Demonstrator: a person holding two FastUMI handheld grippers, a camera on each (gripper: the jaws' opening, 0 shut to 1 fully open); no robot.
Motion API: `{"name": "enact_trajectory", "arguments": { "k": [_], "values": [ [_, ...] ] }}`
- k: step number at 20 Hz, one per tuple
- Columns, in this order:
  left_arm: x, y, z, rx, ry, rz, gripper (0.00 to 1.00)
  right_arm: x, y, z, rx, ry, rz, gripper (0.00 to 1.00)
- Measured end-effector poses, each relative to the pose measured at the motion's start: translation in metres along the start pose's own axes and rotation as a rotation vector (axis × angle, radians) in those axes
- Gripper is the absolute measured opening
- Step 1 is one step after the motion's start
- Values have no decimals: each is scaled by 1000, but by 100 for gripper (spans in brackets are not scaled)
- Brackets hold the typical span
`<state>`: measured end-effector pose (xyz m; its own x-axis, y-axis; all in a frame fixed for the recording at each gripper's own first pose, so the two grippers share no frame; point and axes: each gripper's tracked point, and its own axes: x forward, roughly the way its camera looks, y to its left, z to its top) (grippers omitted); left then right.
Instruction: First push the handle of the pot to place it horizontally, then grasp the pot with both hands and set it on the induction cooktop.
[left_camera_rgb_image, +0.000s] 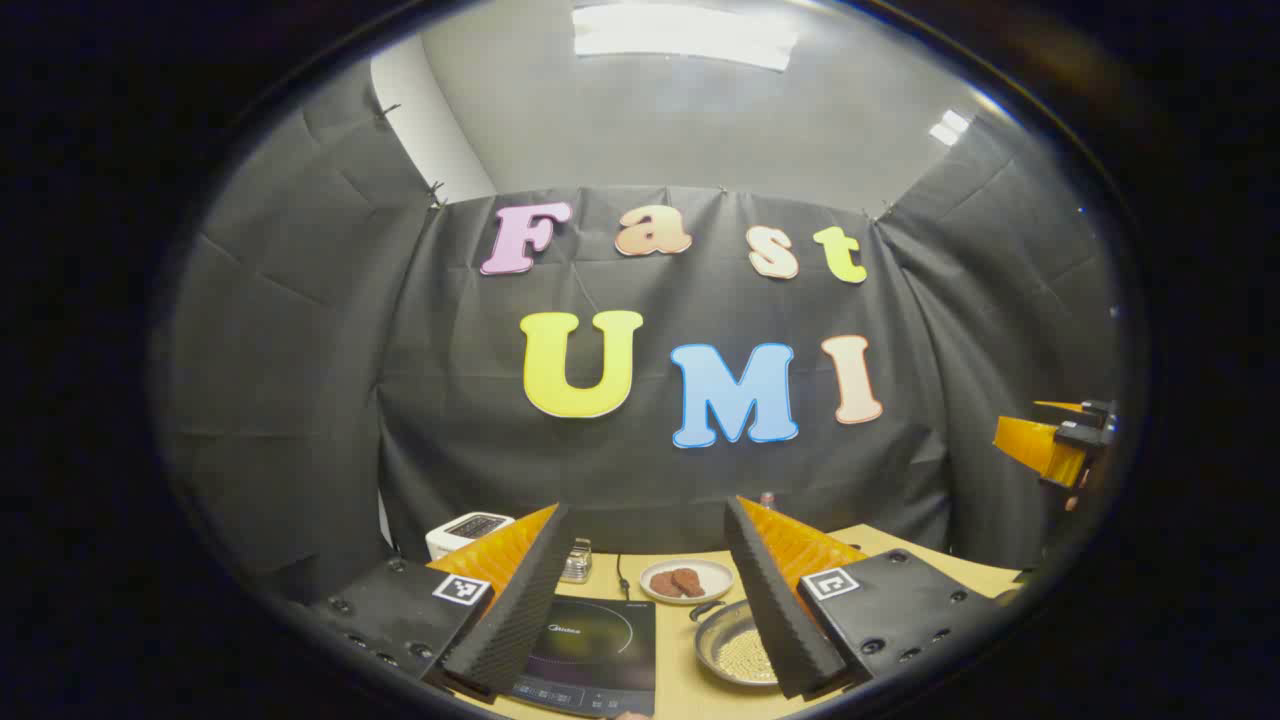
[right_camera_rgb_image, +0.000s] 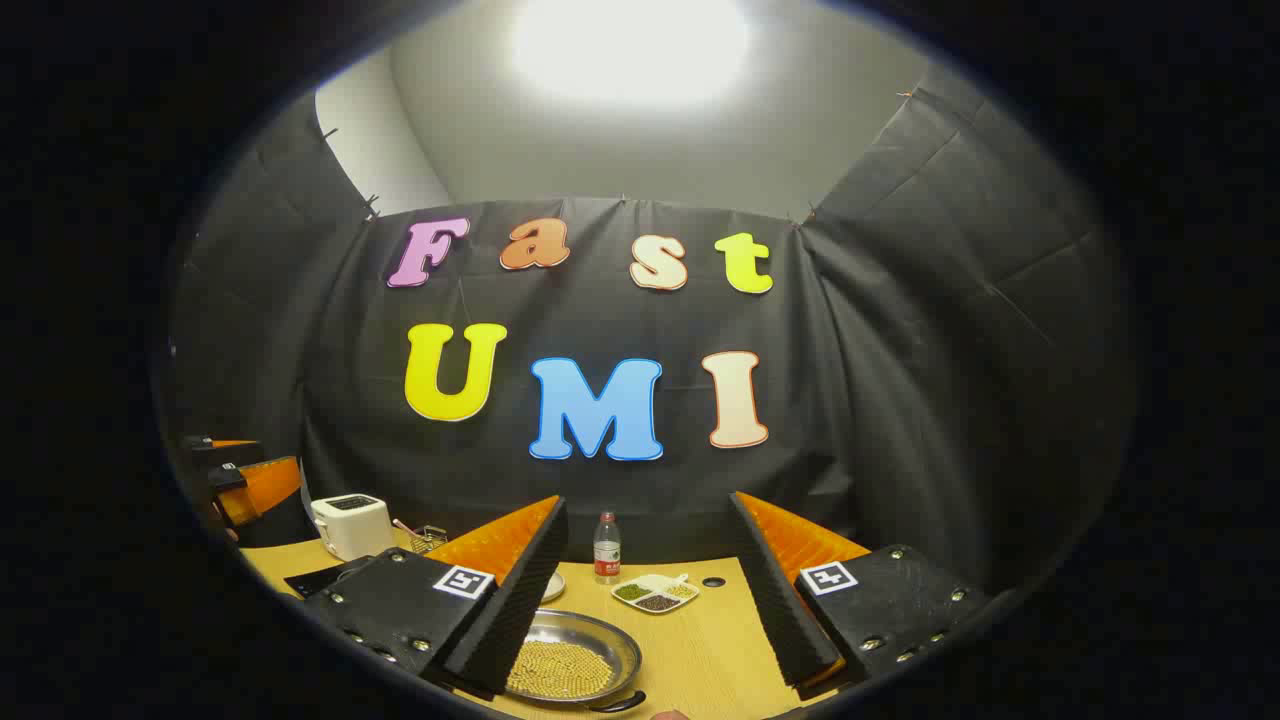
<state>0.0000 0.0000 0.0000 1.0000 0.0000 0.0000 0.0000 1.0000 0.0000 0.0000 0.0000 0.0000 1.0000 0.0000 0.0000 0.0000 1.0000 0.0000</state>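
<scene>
Two grippers are in my hands, both raised above the table (right_camera_rgb_image: 700, 650) and both spread wide with nothing between their fingers. My left gripper (left_camera_rgb_image: 645, 590) looks down on the induction cooktop (left_camera_rgb_image: 590, 655) at the table's near edge. Just beside it, apart from it, sits the pot (left_camera_rgb_image: 735, 650), a shallow metal pan of small yellow grains, its dark handle (left_camera_rgb_image: 707, 607) pointing toward the far edge. A plate (left_camera_rgb_image: 688, 580) with brown food lies behind it. My right gripper (right_camera_rgb_image: 650, 585) sees the pot near its left finger. A bottle (right_camera_rgb_image: 607, 547), a divided dish (right_camera_rgb_image: 655, 593) and a toaster (right_camera_rgb_image: 350, 525) stand toward the far edge.
</scene>
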Motion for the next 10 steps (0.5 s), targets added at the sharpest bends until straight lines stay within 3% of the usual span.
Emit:
{"name": "enact_trajectory", "arguments": {
  "k": [2,4,7,8,10],
  "values": [
    [-2,1,1,3,2,3,98,0,-1,5,-4,-12,-3,92],
    [-4,3,4,7,-4,5,94,0,-2,6,-14,-15,-7,96],
    [-10,6,9,13,-16,10,94,-4,-3,8,-4,-14,-14,96],
    [-12,6,10,14,-18,10,100,-5,-2,8,0,-11,-15,96],
    [-14,7,8,12,-16,10,97,-6,-1,8,-2,-10,-15,96]
  ]
}}
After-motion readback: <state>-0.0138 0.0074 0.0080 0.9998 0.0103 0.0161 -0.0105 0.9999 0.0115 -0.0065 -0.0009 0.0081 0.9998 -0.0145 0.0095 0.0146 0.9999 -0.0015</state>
